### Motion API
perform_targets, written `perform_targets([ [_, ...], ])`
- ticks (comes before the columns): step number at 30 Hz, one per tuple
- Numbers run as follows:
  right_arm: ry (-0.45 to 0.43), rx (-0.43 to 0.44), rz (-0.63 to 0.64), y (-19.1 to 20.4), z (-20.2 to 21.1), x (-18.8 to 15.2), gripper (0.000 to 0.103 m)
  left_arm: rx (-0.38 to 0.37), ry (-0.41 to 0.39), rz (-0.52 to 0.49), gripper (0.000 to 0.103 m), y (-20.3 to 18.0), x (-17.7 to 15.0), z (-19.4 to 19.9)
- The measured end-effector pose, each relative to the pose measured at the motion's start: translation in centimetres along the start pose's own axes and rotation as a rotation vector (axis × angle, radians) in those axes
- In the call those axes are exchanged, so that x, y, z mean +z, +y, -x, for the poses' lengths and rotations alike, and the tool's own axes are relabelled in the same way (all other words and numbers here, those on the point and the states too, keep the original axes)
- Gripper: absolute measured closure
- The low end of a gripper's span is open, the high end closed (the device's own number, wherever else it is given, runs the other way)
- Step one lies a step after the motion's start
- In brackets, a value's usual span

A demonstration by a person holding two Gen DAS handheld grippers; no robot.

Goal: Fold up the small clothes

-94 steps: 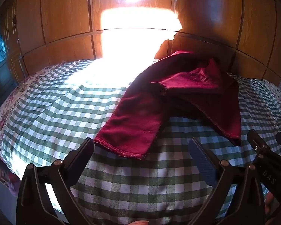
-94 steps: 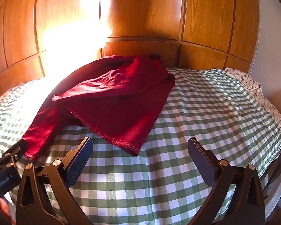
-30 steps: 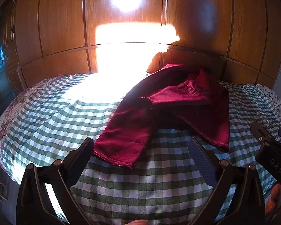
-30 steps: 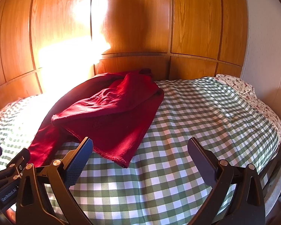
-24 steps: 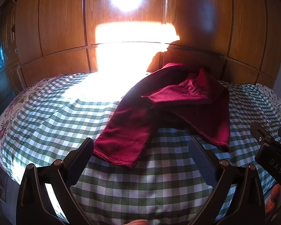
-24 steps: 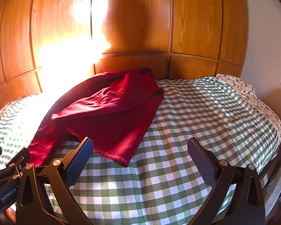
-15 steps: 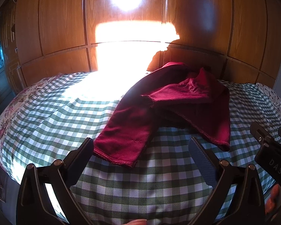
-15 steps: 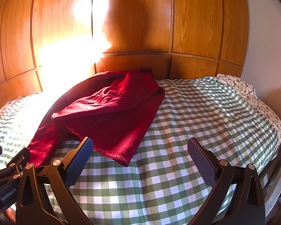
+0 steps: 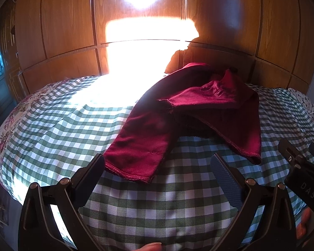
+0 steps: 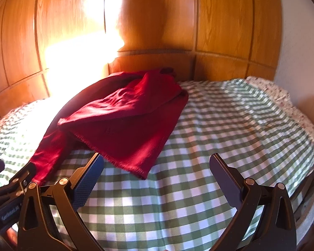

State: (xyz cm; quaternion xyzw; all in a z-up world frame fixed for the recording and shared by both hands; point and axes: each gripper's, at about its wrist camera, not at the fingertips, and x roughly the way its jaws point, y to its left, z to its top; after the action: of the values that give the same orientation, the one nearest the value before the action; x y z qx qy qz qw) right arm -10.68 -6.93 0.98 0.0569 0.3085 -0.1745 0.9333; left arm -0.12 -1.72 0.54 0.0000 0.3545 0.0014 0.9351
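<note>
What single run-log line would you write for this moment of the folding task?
stage: before grasp | garment: dark red trousers rumpled on checked bedspread | left gripper: open, empty | right gripper: open, empty | folded: no

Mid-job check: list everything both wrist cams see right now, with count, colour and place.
garment: one, dark red, crumpled and partly doubled over, lying on the bed toward the headboard
bedcover: one, green and white check, spread over the bed
floral sheet: one, white with a dark red flower print, showing at the bed's edges
headboard: one, brown wood, behind the garment
wall panels: several, brown wood, above the headboard, with a bright sun patch
left gripper: one, black, open, over the bedcover just short of the garment's near hem
right gripper: one, black, open, over the bedcover by the garment's near corner
</note>
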Motion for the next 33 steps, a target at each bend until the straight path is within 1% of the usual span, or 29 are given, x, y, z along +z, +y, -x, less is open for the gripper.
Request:
perform_targets([
  [3,0.081,0.049,-0.031,-0.4,-1.3,-0.6,0.003,0.008,0.021,0.016,0.003,0.4,0.0,-0.5],
  [5,0.124,0.060,-0.055,-1.0,-1.8,-1.3,0.003,0.018,0.026,0.020,0.003,0.8,0.0,-0.8],
  [7,0.146,0.068,-0.075,-1.6,-1.9,-1.9,0.003,0.024,0.034,0.030,0.003,1.2,0.0,-1.2],
  [9,0.145,0.085,-0.097,-2.0,-1.8,-2.2,0.003,0.026,0.042,0.047,0.003,1.6,0.0,-1.6],
  [12,0.149,0.162,-0.112,-2.1,-1.5,-2.6,0.003,0.027,0.050,0.056,0.003,2.0,0.0,-2.2],
  [14,0.194,0.231,-0.088,-1.4,-2.1,-2.9,0.003,0.029,0.060,0.057,0.003,2.2,-0.1,-2.7],
  [15,0.218,0.245,-0.066,-0.8,-2.6,-3.1,0.003,0.029,0.065,0.059,0.003,2.3,-0.2,-2.9],
  [17,0.244,0.254,-0.042,-0.1,-3.2,-2.9,0.003,0.026,0.075,0.059,0.003,2.7,-0.3,-3.3],
  [19,0.263,0.227,-0.013,0.4,-4.0,-2.3,0.003,0.015,0.084,0.059,0.003,3.4,-0.4,-3.7],
  [21,0.280,0.218,0.012,1.1,-5.3,-1.0,0.003,0.029,0.086,0.059,0.003,4.2,-0.6,-4.1],
  [23,0.247,0.236,0.044,2.3,-6.0,0.9,0.003,0.047,0.093,0.068,0.003,5.3,-0.8,-4.4],
  [24,0.204,0.250,0.075,3.5,-6.3,2.4,0.003,0.059,0.092,0.079,0.003,6.1,-1.0,-4.5],
  [25,0.181,0.263,0.096,4.2,-6.4,3.3,0.003,0.069,0.089,0.093,0.003,6.8,-1.2,-4.5],
  [28,0.092,0.310,0.236,9.3,-7.8,6.9,0.003,0.092,0.098,0.130,0.003,8.8,-1.9,-4.7],
  [30,0.097,0.344,0.298,12.2,-8.9,7.6,0.004,0.084,0.107,0.149,0.003,9.7,-2.1,-4.8],
  [31,0.122,0.357,0.354,14.3,-10.2,7.6,0.006,0.077,0.108,0.148,0.003,9.9,-2.2,-4.9],
  [32,0.128,0.352,0.393,15.6,-10.9,7.4,0.013,0.066,0.110,0.136,0.004,9.9,-2.3,-4.9],
  [33,0.133,0.340,0.436,16.8,-11.8,7.1,0.026,0.052,0.114,0.115,0.004,9.7,-2.3,-5.0],
])
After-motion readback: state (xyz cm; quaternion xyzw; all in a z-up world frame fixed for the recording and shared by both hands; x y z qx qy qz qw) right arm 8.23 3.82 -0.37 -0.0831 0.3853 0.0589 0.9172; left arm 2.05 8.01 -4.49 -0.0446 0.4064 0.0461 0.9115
